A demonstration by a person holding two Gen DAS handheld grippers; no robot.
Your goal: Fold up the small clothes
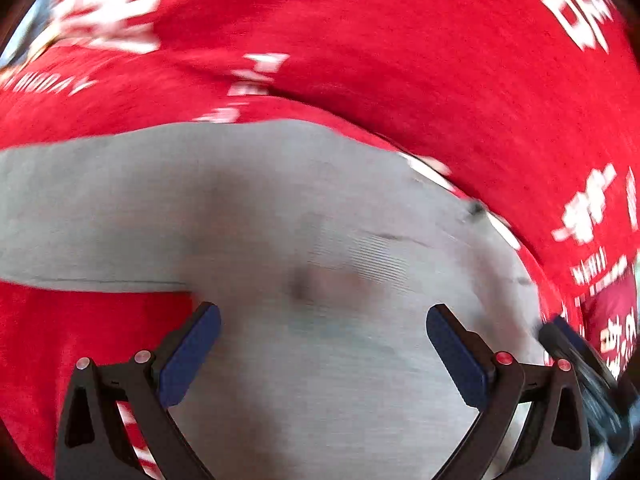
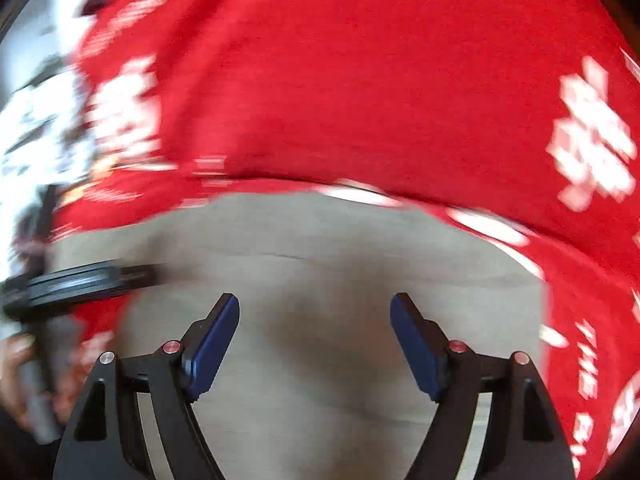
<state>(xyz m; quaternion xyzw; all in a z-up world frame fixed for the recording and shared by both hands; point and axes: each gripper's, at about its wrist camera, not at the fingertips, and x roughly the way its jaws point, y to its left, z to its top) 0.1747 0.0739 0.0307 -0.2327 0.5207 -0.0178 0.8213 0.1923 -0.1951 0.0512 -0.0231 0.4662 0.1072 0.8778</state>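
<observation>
A small grey garment [image 1: 280, 200] lies flat on a red cloth with white print [image 1: 380, 40]. In the left wrist view my left gripper [image 1: 323, 314] hovers over the grey fabric, open, with nothing between its blue pads [image 1: 192, 356]. The right wrist view shows the same grey garment [image 2: 340, 240], with a seam across it, on the red cloth [image 2: 360, 80]. My right gripper [image 2: 315, 302] is over it with its jaws wide apart, and only cloth shows below them. Both views are blurred.
The red printed cloth surrounds the garment on all sides. A black blurred part of the other hand-held tool [image 1: 580, 364] shows at the right edge of the left view. In the right view another such part [image 2: 80, 280] and a hand [image 2: 16, 364] are at the left.
</observation>
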